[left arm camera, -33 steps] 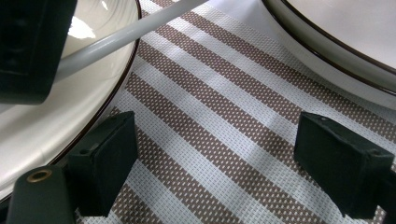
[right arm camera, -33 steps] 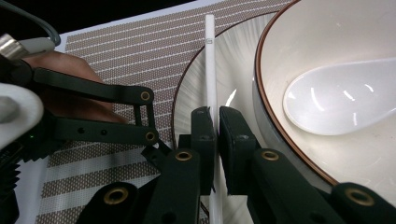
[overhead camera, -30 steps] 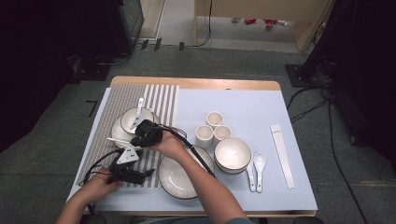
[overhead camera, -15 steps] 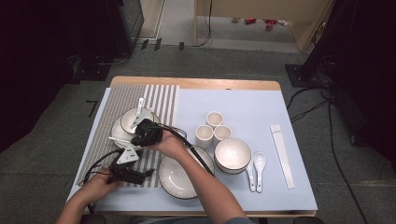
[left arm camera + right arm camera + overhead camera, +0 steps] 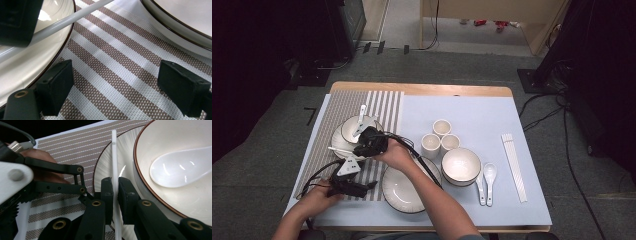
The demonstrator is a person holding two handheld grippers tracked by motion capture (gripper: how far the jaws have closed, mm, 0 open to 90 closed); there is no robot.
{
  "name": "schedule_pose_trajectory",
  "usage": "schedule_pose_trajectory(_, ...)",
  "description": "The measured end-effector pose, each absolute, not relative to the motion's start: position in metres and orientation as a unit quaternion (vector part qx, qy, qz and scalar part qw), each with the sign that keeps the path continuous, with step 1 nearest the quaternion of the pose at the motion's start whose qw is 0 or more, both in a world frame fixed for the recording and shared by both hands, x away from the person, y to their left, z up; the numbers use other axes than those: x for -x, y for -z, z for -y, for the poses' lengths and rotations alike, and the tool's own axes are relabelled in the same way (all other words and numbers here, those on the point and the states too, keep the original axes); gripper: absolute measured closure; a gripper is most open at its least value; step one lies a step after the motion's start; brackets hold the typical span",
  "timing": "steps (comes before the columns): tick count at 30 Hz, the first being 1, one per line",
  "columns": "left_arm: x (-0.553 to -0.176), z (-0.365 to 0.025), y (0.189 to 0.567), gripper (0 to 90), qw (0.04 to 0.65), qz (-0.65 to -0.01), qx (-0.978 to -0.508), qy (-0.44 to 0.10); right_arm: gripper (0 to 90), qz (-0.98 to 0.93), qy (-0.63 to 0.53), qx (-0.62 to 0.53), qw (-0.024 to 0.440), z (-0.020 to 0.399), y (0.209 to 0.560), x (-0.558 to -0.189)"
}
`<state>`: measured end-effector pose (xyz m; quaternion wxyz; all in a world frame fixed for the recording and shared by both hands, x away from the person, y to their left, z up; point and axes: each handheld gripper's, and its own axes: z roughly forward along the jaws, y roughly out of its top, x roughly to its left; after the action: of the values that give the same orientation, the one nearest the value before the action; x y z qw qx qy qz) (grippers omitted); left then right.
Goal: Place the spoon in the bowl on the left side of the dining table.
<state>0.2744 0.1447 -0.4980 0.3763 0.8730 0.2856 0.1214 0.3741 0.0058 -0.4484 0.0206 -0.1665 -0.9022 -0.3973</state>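
My right gripper [image 5: 115,192] is shut on a white chopstick [image 5: 114,157]; its jaws have just been opening a little, and the pads still touch the stick. The chopstick lies across a small plate [image 5: 105,167], beside a bowl [image 5: 162,140] that holds a white spoon [image 5: 177,170]. From above, the right gripper [image 5: 364,145] sits at the plate [image 5: 337,137] on the table's left. My left gripper [image 5: 125,85] stands open over the striped placemat [image 5: 112,62], nothing between its jaws. It is low at the front left [image 5: 357,176].
A large plate [image 5: 404,187] lies at the front, just right of the left gripper. Three cups [image 5: 439,137], a second bowl [image 5: 460,164], two spoons [image 5: 486,177] and more white chopsticks [image 5: 514,165] stand on the blue mat to the right.
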Motion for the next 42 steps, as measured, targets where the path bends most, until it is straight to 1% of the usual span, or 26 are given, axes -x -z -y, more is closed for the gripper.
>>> schedule_pose_trajectory(4,-0.274,-0.145,0.498,13.8,0.376,-0.285,-0.873,-0.122,82.6,0.9,0.402,0.165,0.011,-0.001,0.446,-0.372)
schedule_pose_trajectory(16,-0.274,-0.145,0.498,13.8,0.377,-0.286,-0.873,-0.121,83.1,0.903,0.396,0.167,0.007,0.016,0.446,-0.363)
schedule_pose_trajectory(42,-0.274,-0.145,0.498,13.8,0.376,-0.286,-0.873,-0.122,85.1,0.905,0.386,0.177,0.003,0.022,0.45,-0.363)
